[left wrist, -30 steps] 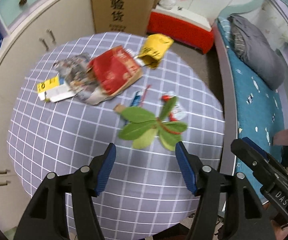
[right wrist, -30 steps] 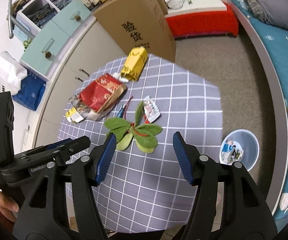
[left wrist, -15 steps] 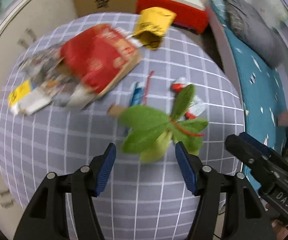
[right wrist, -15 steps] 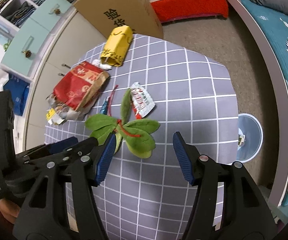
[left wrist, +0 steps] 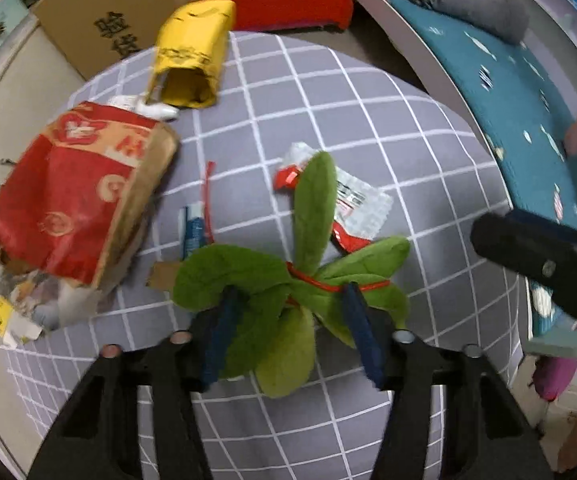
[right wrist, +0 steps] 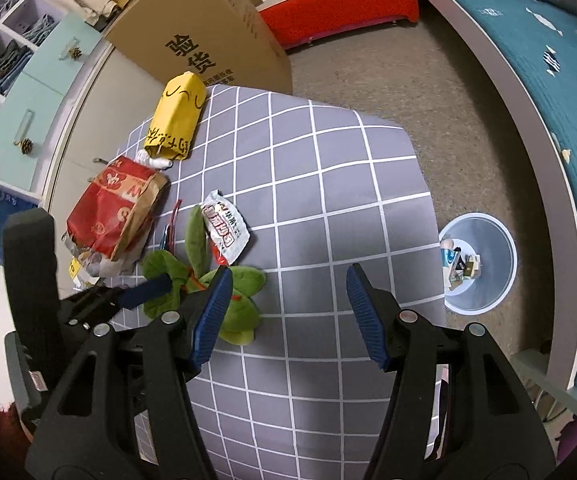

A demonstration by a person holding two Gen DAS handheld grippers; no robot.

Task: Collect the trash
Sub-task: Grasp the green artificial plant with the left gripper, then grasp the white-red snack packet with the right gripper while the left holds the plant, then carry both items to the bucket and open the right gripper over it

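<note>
1. Our left gripper (left wrist: 290, 304) points straight down over the leaf bunch (left wrist: 288, 280) and its jaws are closing. The blue pads stand on either side of the red tie at the middle of the bunch, pushed in among the leaves, but we cannot tell whether they are pressing on it yet.
2. A second ago this gripper hung higher, with the bunch well ahead of wide-open jaws. It has since dropped onto it and begun to narrow, so we judge the pick-up of this piece of trash to be under way but not yet secure.
3. Our right gripper (right wrist: 288, 308) hovers with its jaws apart and nothing between them, above bare checked tablecloth (right wrist: 328, 184) just right of the bunch. It has come a little lower too.
4. The bunch lies near the front of the table; its far leaf overlaps a clear snack wrapper (left wrist: 358, 204).
5. Further left lie a small blue packet (left wrist: 193, 232), a red paper bag (left wrist: 76, 200) on crumpled papers, and a yellow bag (left wrist: 192, 56) at the far edge.
6. The waste bin (right wrist: 478, 264) stands on the floor to the right of the table, already holding some scraps. We think that is where the bunch should go once it is gripped.
</note>
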